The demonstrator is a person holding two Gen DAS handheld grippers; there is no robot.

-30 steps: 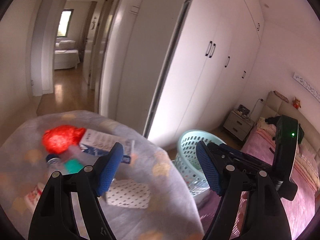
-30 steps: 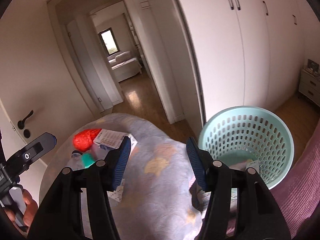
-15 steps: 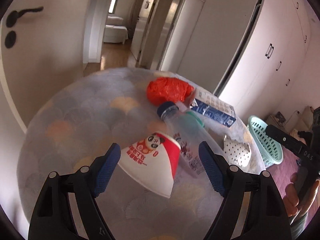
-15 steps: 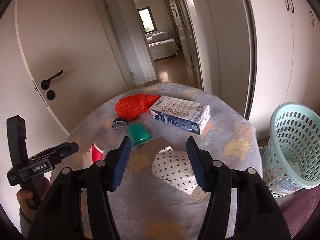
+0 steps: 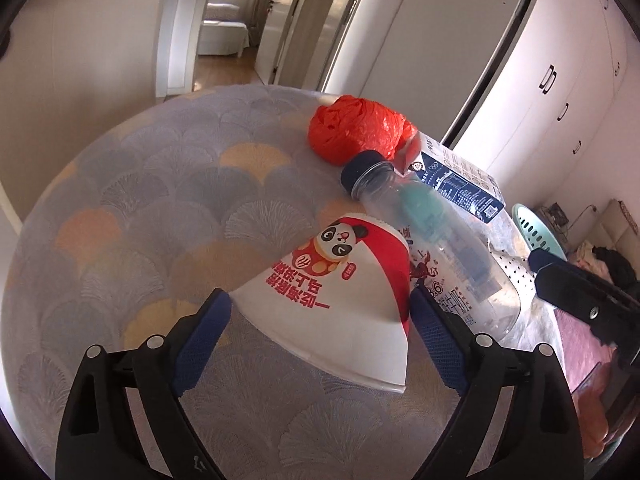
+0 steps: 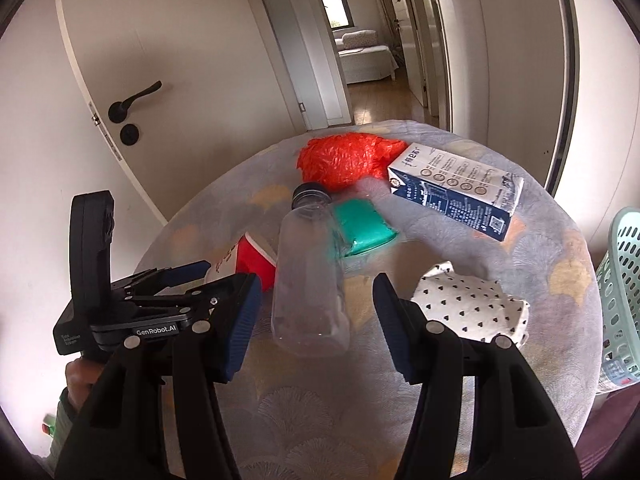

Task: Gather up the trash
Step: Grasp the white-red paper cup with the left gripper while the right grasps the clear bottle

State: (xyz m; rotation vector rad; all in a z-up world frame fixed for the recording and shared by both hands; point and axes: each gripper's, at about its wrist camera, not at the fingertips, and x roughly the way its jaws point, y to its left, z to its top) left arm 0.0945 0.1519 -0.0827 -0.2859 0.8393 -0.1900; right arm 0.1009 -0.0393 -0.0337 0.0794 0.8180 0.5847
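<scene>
The paper cup (image 5: 348,292) is lying on its side on the round table (image 5: 168,208), directly between the fingers of the left gripper (image 5: 320,330). Its wide rim is facing the gripper and its narrow base is pointing away, so its long axis is running roughly along the gripper's line of sight. The left jaws are opening at this moment and standing very wide; the blue pads (image 5: 202,334) are flanking the rim without visibly pressing on it, so nothing is being held yet. This spread is probably being set to clear the flattened rim before closing.

The clear bottle (image 6: 310,276) is lying just ahead of the right gripper (image 6: 316,320), centred between its fingers. Its dark cap is pointing away from the gripper and its base is sitting nearest; the long axis is again running along the fingers. The right jaws are standing about half open and holding nothing.

Beyond both grippers, the red plastic bag (image 6: 346,160), a green packet (image 6: 362,226) and a blue-and-white carton (image 6: 456,188) are lying on the table. A dotted paper wrapper (image 6: 468,304) is resting just right of the right gripper. The mint basket (image 6: 624,280), judged to be the destination, is standing off the table's right edge.
</scene>
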